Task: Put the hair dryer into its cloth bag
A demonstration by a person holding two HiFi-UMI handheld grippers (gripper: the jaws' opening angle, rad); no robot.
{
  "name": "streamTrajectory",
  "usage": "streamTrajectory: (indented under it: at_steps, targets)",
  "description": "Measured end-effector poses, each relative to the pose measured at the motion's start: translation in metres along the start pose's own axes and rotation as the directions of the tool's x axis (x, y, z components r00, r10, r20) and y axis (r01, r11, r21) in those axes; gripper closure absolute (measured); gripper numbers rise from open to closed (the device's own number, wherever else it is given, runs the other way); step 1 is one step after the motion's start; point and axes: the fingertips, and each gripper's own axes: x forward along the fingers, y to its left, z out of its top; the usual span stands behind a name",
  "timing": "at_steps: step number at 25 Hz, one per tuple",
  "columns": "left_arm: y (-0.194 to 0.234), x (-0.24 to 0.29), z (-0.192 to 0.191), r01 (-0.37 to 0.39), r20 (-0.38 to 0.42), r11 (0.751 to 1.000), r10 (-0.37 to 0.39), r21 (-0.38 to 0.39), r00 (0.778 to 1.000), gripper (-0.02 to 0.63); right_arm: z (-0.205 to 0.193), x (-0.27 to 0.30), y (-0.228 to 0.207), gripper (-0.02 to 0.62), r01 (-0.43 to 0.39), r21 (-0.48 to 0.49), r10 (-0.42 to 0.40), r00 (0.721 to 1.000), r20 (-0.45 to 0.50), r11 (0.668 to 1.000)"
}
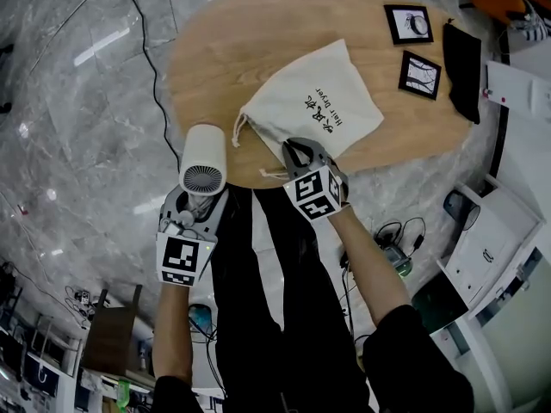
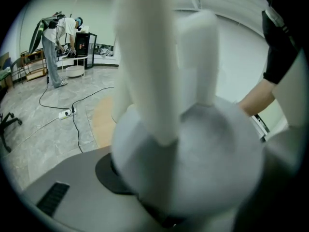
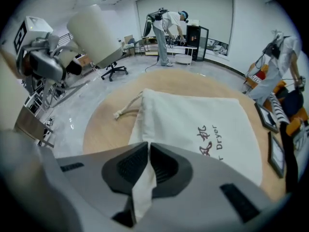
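**Status: dryer in hand, bag edge gripped, insertion pending**

Head view: the left gripper (image 1: 195, 205) holds the hair dryer (image 1: 204, 156) in the air beside the near edge of the table (image 1: 215, 50). The cloth bag (image 1: 314, 101) lies flat and appears closed.

Left gripper view: the jaws are partly closed, clamped on the dryer.

Right gripper view: the right gripper (image 3: 147, 153) has its jaws almost together, pinching a fold of the bag's edge.

Remaining: open the bag mouth and insert the dryer.

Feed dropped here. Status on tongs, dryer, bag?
Left tongs shut on dryer, apart from bag. Right tongs shut on bag's near edge. Bag flat on table. Nothing in the way.
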Motion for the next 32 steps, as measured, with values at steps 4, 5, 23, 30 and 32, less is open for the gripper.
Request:
streamTrajectory:
  at_steps: [4,5,23,30,32]
  targets:
    - [0.007,0.001,-0.001,-0.018,-0.05,0.995,0.023,0.096,0.998,0.399,0.035,-0.01,-0.013,0.571,0.007,0.017,-0.008,0.997,0.083,1.0]
    - [0.009,0.001,-0.001,-0.02,-0.067,0.992,0.028,0.122,0.997,0.4,0.045,-0.015,-0.015,0.571,0.007,0.022,-0.01,0.994,0.106,1.0]
    - [0.042,0.058,-0.002,0.095,-0.34,0.68,0.236,0.727,0.91,0.403,0.099,-0.059,-0.019,0.572,-0.091,0.143,0.041,0.946,0.321,0.985]
    - [0.042,0.078,0.002,0.114,-0.341,0.602,0.276,0.79,0.899,0.403,0.111,-0.074,-0.02,0.572,-0.133,0.204,0.048,0.926,0.375,0.97]
    - [0.033,0.082,0.002,0.134,-0.347,0.589,0.264,0.797,0.9,0.403,0.112,-0.075,-0.022,0.573,-0.13,0.214,0.041,0.924,0.379,0.968]
